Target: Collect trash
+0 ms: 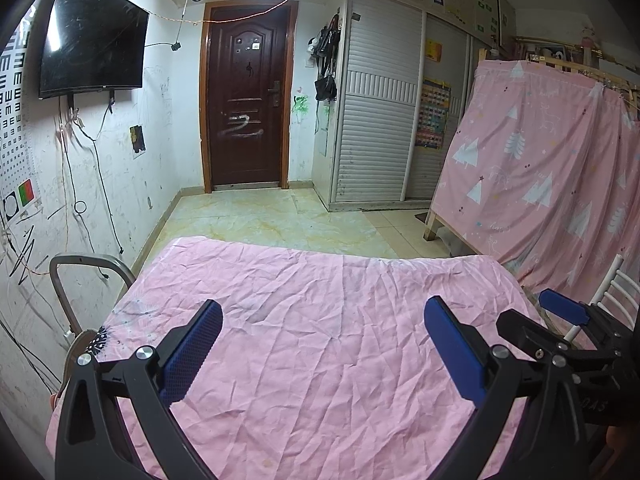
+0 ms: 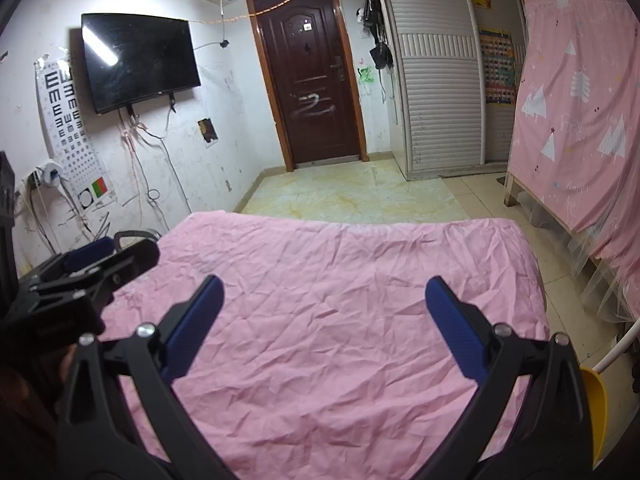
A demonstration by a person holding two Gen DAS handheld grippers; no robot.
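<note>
Both grippers hover side by side over the pink sheet (image 1: 320,340), a wrinkled cloth spread across a flat surface. The left gripper (image 1: 324,340) has its jaws spread wide, blue pads facing each other with nothing between them but bare fabric. Same story on the right gripper (image 2: 324,328) — jaws wide apart, holding nothing. Each one shows up at the edge of the other's view, close together.

As for the trash, no piece of it shows on the cloth in either view; I cannot tell where it lies. A yellow scoop-shaped object (image 2: 596,412) peeks in at the lower right of the right wrist view, just beside the cloth's edge, mostly hidden behind the gripper frame.

Beyond the cloth, a tiled floor (image 1: 272,216) runs up to a dark brown door (image 1: 248,92). A television (image 1: 92,36) hangs on the scuffed white wall, an eye chart (image 2: 68,120) beside it — and a pink curtain (image 1: 540,160) with white trees drapes over a wooden frame to the right.
</note>
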